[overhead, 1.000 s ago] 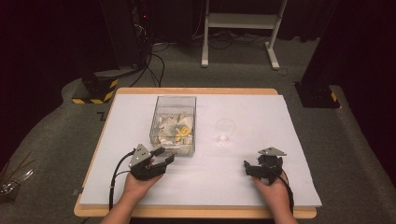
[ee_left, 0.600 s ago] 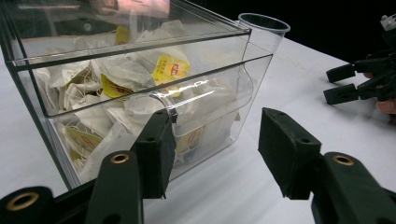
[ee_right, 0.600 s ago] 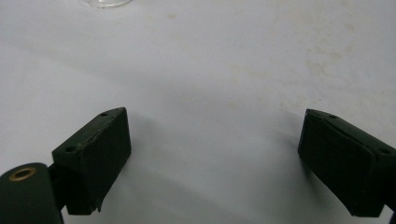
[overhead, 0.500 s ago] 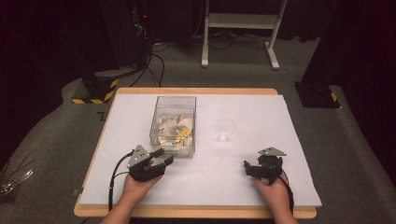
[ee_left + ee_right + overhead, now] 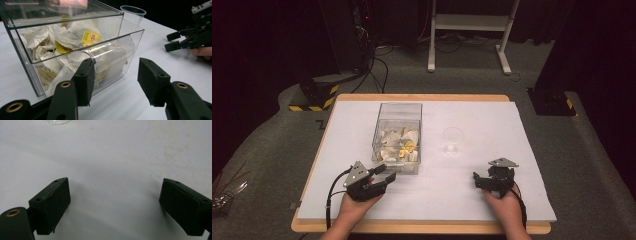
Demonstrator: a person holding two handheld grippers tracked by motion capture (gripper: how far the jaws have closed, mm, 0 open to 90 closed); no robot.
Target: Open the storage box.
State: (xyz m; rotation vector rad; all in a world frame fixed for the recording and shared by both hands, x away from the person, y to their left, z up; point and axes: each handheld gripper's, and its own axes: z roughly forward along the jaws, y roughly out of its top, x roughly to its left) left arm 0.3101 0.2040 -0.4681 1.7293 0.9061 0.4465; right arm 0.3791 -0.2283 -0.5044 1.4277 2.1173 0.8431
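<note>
Clear acrylic box (image 5: 398, 137) of tea bags (image 5: 399, 146) sits left of centre on the white table cover (image 5: 522, 200), long axis running away from the person; in the left gripper view (image 5: 75, 50) it's open-topped, with a curved cut-out in the near wall, packed with white paper sachets, several showing yellow tags (image 5: 91, 38). Left gripper (image 5: 384, 180) is just off the box's near corner, not touching as far as the high view shows; in its own view (image 5: 116, 82) the jaws point at that near wall, partly open with a clear gap between the pads, nothing in the gap, nothing gripped. One pad overlaps the box wall in that view, but I can't tell whether it touches. Clear plastic cup (image 5: 452, 141) stands upright to the right of the box, well apart from it, and seems empty; the left gripper view has its rim (image 5: 133, 11) showing past the box's far corner. Right gripper (image 5: 478, 181) is at the near right of the table, near side of the cup and well apart from both cup and box, held low over the cover. Its own view (image 5: 113, 205) shows the jaws spread wide over bare white cover, nothing between them, with the cup's base (image 5: 57, 122) just at the top edge. From the left gripper view the right gripper (image 5: 175, 41) shows at the far right with fingers of the hand behind it. Beyond the table: grey floor, a white frame stand (image 5: 472, 35), and a black-and-yellow striped base (image 5: 314, 95) at the far left.
</note>
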